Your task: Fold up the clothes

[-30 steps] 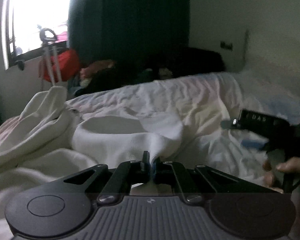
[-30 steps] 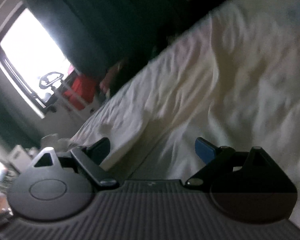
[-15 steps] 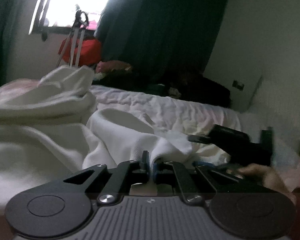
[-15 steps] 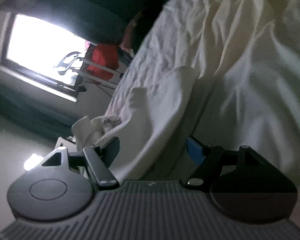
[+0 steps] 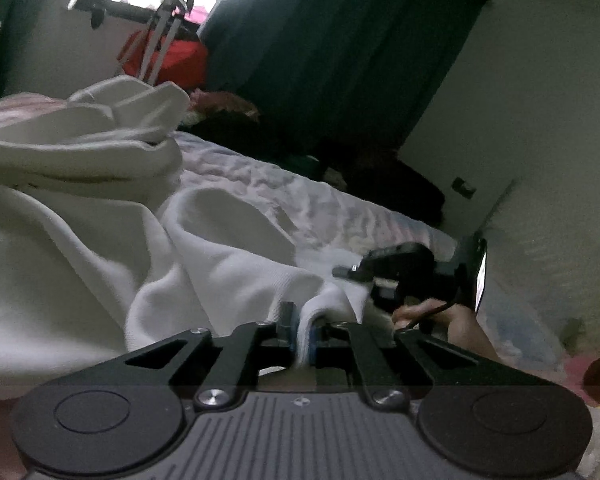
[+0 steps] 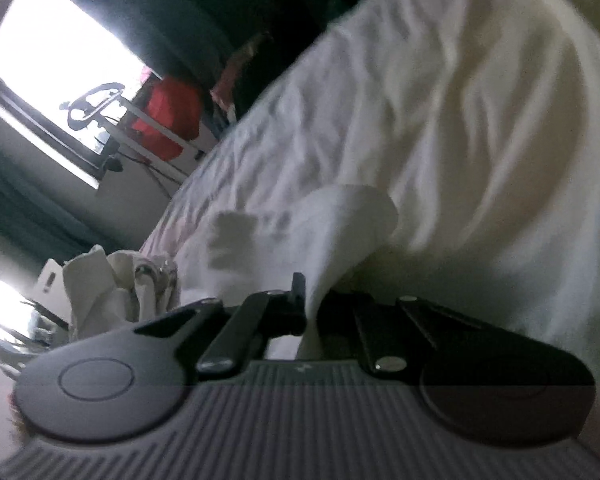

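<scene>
White garment heaped across the bed, bunched high toward its window-side edge. Left gripper clamped on a fold of that fabric, jaws lately easing slightly. Right gripper just snapped closed, pinching the same cloth near the bed's near edge. No containers discernible.

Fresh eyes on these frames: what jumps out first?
The white garment heaped across the bed, pinched by both grippers: left gripper and right gripper each have their jaws shut on a fold of it. Behind, a blown-out bright window and a red bag beneath it.
</scene>
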A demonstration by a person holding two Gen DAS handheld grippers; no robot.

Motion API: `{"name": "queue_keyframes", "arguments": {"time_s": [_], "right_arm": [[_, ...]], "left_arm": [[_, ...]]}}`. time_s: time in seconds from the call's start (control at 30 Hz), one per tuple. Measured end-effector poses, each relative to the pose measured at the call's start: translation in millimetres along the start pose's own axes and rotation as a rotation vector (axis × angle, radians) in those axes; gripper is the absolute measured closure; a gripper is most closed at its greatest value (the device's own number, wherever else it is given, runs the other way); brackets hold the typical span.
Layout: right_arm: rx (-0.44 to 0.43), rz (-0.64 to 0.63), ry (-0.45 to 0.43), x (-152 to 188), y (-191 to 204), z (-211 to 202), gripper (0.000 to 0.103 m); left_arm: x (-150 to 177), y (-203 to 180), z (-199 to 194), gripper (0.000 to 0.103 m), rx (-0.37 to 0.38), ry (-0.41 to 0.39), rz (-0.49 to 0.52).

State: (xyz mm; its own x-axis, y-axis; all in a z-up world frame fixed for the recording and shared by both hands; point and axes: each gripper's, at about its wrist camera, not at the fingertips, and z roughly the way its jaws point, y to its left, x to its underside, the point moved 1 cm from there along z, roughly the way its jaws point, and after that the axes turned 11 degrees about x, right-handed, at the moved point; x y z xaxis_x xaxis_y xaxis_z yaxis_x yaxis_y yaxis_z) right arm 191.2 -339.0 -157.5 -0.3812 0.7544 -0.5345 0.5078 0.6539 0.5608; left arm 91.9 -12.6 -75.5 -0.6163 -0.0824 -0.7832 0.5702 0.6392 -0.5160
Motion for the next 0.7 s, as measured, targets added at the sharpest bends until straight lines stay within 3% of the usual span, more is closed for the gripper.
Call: {"name": "queue_keyframes", "arguments": {"time_s": [0.1, 0.17, 0.23, 0.3, 0.4, 0.53, 0.7], "right_arm": [[0.023, -0.041, -0.072, -20.4, 0.7, -17.2, 0.098], [0.029, -0.019, -0.093, -39.0, -10.8, -28.3, 0.098], [0.035, 0.018, -0.103, -57.9, -25.7, -37.7, 0.098], [0.075, 0.038, -0.132, -74.2, -41.4, -46.4, 0.098], [0.146, 0.098, -0.202, -95.7, -74.9, -65.6, 0.098], [0.222, 0.353, -0.357, -105.9, -147.0, -108.2, 0.098], [0.254, 0.565, -0.259, -84.5, -213.9, -106.4, 0.097]], "left_arm": [[-2.8, 2.1, 7.9, 0.078, 0.037, 0.021, -0.029], [-2.0, 0.6, 14.3, 0.040, 0.090, 0.061, -0.040], [3.8, -4.2, 16.1, 0.031, 0.139, 0.069, -0.043], [9.9, -11.4, 14.7, 0.019, 0.134, 0.061, -0.037], [13.8, -14.9, 11.5, 0.018, 0.143, 0.049, -0.028], [10.6, -7.9, 9.1, 0.014, 0.114, 0.024, -0.070], [4.5, 17.3, 1.0, 0.012, 0.011, -0.023, -0.213]]}}
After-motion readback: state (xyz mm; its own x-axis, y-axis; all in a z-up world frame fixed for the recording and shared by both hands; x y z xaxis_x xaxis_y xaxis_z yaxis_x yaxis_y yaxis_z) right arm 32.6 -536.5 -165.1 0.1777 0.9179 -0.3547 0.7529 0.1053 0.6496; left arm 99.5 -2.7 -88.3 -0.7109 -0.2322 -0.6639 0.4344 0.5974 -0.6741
